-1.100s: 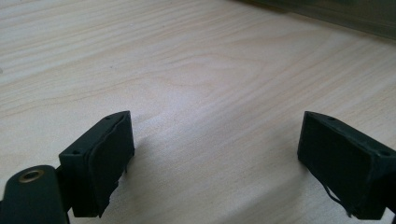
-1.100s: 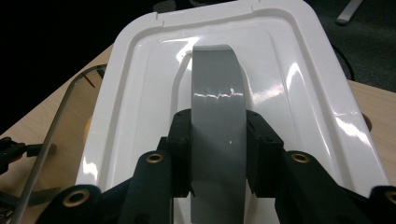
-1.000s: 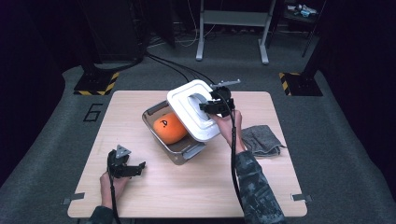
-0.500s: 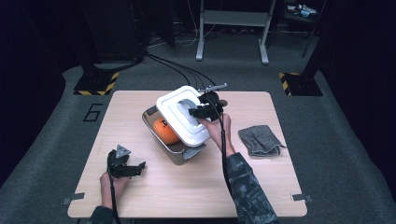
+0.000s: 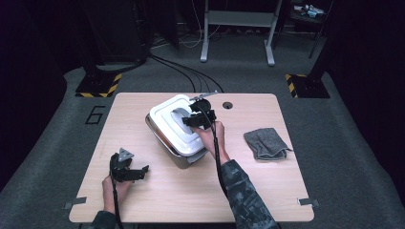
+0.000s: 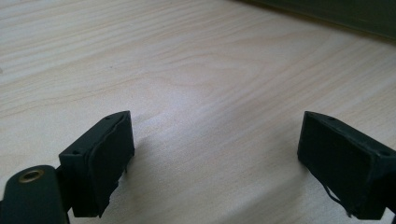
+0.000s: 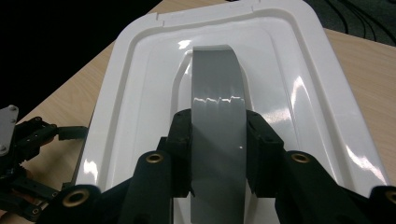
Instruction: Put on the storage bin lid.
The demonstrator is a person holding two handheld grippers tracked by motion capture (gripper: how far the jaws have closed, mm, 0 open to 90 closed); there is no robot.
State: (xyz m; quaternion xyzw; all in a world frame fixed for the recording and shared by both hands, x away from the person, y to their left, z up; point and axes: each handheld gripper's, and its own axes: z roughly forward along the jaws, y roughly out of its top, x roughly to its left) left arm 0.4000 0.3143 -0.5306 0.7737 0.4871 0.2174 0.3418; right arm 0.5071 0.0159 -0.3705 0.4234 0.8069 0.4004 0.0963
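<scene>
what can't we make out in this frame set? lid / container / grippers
- Inside of the metal container: high view, covered by the white lid.
- Whether the lid is fully seated on the rim: high view, too small; right gripper view, rim cut off by the frame.
- Grey handle near end: right gripper view, hidden behind the right gripper clamping it.
- Left gripper body: left gripper view, cut off at the bottom edge.
- Grey cloth folds: high view, too small.
</scene>
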